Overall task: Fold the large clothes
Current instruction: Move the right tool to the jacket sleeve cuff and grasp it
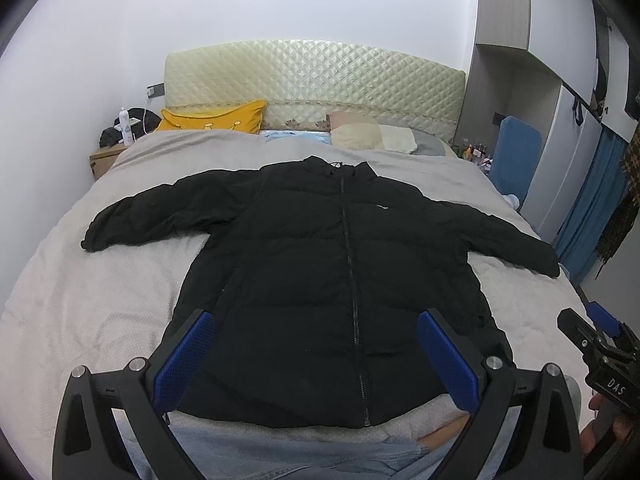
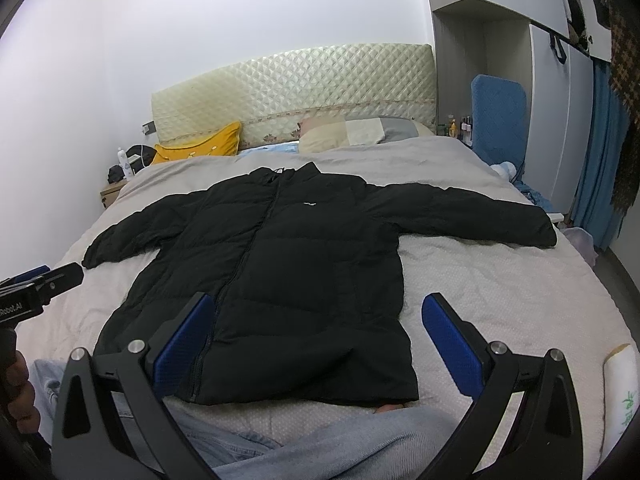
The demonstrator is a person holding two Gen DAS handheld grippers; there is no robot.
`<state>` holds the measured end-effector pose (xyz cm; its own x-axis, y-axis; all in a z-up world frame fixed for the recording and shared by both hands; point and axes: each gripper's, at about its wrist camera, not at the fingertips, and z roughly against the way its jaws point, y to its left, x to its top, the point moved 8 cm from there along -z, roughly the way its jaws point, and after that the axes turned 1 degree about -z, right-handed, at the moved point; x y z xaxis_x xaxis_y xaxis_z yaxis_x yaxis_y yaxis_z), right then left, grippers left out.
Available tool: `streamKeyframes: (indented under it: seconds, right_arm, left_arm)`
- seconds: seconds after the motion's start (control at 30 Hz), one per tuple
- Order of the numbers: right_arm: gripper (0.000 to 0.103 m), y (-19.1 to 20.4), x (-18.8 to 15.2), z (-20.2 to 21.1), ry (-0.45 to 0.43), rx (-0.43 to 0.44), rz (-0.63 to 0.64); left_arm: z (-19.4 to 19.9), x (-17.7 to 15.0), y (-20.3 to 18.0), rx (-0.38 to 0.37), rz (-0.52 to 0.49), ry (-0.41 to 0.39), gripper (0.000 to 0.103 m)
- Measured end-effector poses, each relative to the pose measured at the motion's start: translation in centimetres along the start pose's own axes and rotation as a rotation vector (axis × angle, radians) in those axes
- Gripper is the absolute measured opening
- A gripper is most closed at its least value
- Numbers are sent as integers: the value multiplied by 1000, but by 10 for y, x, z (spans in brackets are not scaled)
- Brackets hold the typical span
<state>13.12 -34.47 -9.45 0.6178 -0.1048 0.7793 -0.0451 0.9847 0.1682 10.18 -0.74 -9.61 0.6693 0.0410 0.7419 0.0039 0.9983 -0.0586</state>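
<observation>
A black puffer jacket (image 1: 320, 264) lies flat, front up and zipped, on the bed, with both sleeves spread out sideways; it also shows in the right wrist view (image 2: 288, 272). My left gripper (image 1: 316, 356) is open and empty, held above the jacket's lower hem. My right gripper (image 2: 316, 340) is open and empty, above the hem's right part. The right gripper shows at the left wrist view's right edge (image 1: 600, 340), and the left gripper at the right wrist view's left edge (image 2: 40, 284).
The bed has a beige cover (image 1: 80, 312) and a quilted headboard (image 1: 316, 80). A yellow pillow (image 1: 216, 118) and pale pillows (image 1: 372, 132) lie at its head. A nightstand (image 1: 106, 160) stands at the left, a wardrobe (image 1: 512, 92) at the right. My jeans-clad legs (image 2: 280, 444) are at the foot.
</observation>
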Motion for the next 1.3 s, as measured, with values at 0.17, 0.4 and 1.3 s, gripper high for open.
streamKeyframes:
  seconds: [0.17,0.4,1.3]
  right_arm:
    - [103,-4,5,-9,13,1,-20]
    - [103,-28,34,-17,-23,-46,-58]
    - [97,-310,90,-150,-199,-225,-491]
  left_arm:
    - [-5,4,-5,7,-20,-18,103]
    - [-21,27,-12,-45,-47,-45,103]
    - [-152,90,39,-46,20,-82,103]
